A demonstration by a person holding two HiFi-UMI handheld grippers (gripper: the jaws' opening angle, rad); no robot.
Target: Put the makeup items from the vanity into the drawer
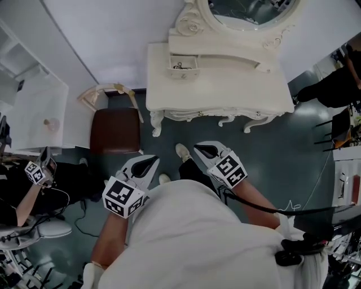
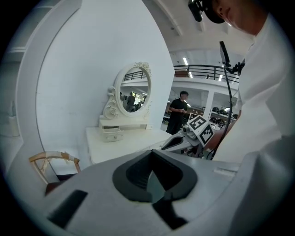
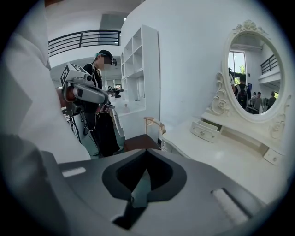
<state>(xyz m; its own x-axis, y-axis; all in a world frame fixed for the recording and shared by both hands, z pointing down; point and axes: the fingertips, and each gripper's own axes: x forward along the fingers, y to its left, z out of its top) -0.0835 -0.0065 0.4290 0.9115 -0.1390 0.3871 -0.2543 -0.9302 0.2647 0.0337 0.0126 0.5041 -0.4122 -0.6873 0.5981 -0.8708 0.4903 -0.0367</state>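
Left gripper and right gripper, jaws together and empty, well short of the vanity; small dark items, presumably makeup, lie in the open drawer at its back left corner and are probably light, hard and slippery, best pinched mid-body.

Seen from above, a white vanity with an oval mirror stands on a dark teal floor. A small drawer on its top is open, with small dark items inside. A brown-seated chair stands just left. The left gripper and right gripper are near the person's body, tips together, well apart from the vanity.
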